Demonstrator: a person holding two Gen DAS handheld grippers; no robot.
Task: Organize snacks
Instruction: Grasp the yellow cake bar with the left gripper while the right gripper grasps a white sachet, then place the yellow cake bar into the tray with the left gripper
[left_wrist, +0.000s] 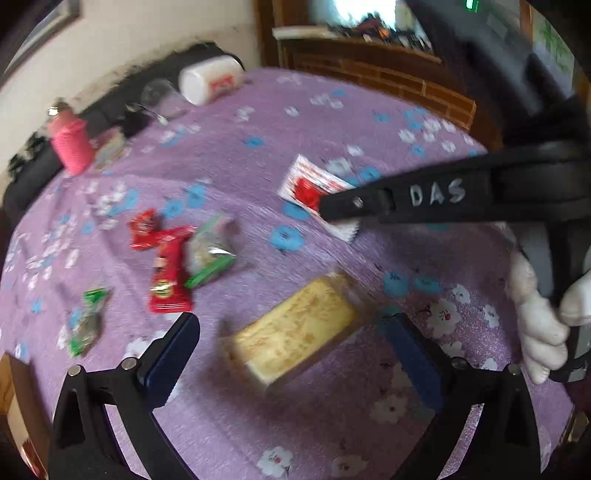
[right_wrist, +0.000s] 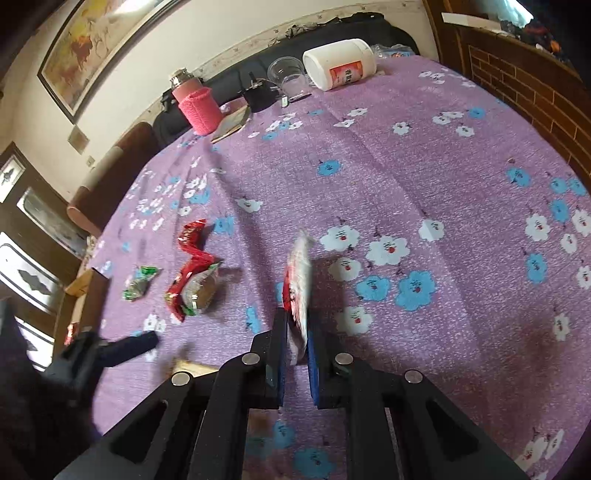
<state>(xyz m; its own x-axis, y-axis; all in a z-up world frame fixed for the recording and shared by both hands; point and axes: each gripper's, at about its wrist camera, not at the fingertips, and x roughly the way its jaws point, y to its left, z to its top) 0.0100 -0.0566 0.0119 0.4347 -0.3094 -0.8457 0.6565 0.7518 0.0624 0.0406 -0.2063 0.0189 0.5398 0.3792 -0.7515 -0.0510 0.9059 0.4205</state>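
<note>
Left tongs: apart, with your yellow cake bar lying loose between them on the counter.
Cake bar: probably soft and light in slick film, though blur hides detail; close gently across its long sides, mid-length.
Right tongs: clamped on a thin red-and-white sachet, limp, standing edge-up.
Room: wrapped snacks crowd just beyond your left tongs; open cloth beyond the right tongs; the counter's edges are well apart from both.

Daylit, motion-blurred left view, fisheye-warped edges
</note>
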